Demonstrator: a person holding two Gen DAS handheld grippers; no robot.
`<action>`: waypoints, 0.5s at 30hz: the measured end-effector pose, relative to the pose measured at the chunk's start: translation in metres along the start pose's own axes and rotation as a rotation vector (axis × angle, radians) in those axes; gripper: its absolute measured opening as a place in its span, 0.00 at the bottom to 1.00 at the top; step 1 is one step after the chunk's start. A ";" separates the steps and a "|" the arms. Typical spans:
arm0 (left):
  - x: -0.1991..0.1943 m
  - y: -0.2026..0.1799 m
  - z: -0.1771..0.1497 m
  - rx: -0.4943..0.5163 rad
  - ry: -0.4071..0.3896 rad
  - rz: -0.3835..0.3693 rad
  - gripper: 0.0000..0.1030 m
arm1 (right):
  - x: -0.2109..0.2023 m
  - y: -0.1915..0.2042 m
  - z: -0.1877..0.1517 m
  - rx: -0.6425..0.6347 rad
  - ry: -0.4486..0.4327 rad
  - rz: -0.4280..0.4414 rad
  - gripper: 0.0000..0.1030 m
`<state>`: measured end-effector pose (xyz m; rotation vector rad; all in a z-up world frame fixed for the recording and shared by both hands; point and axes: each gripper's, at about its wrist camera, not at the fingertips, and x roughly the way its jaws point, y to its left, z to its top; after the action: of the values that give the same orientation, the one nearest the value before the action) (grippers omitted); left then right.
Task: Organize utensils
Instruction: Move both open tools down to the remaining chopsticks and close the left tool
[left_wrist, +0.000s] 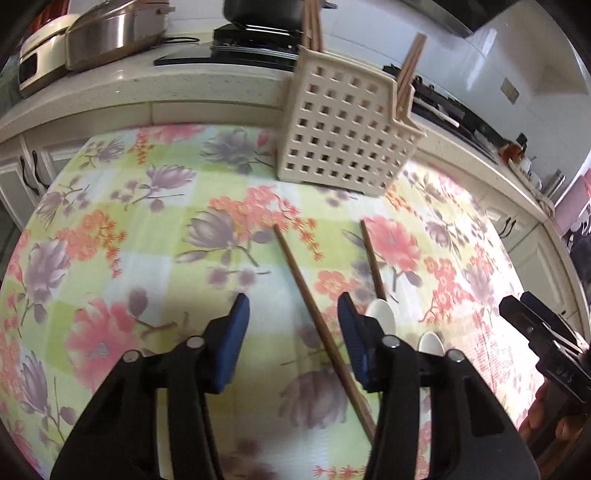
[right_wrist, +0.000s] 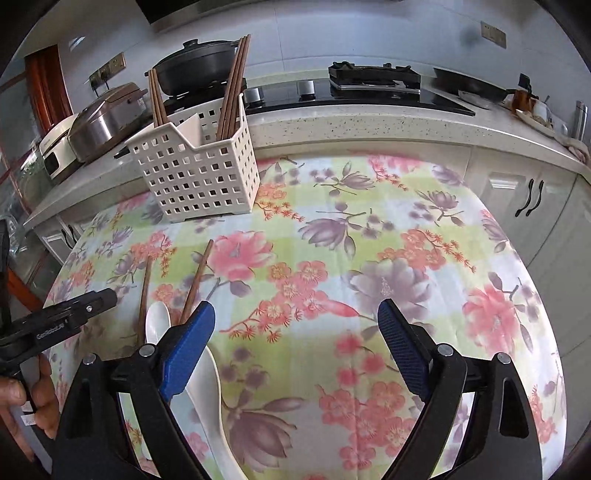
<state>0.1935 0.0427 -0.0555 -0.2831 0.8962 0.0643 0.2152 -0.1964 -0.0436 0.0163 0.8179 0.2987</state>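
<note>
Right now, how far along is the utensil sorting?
Done: several chopsticks stand in the caddy. In hand: nothing; the left gripper is open over a loose chopstick, and the right gripper is open over bare cloth. Left: two chopsticks and two spoons on the table.

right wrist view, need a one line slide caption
Open right gripper over floral tablecloth, white spoons and loose chopsticks at left, slotted caddy of chopsticks behind.
</note>
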 end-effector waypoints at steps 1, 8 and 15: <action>0.003 -0.002 0.000 0.007 0.006 0.004 0.45 | 0.000 0.000 -0.002 -0.005 0.006 0.007 0.82; 0.033 -0.018 0.004 0.046 0.063 0.065 0.29 | -0.001 0.000 -0.006 0.019 0.041 0.050 0.82; 0.051 -0.033 0.004 0.133 0.074 0.115 0.12 | 0.005 -0.001 -0.004 0.041 0.059 0.066 0.82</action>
<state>0.2344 0.0092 -0.0857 -0.1103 0.9855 0.1006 0.2154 -0.1967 -0.0499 0.0732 0.8835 0.3464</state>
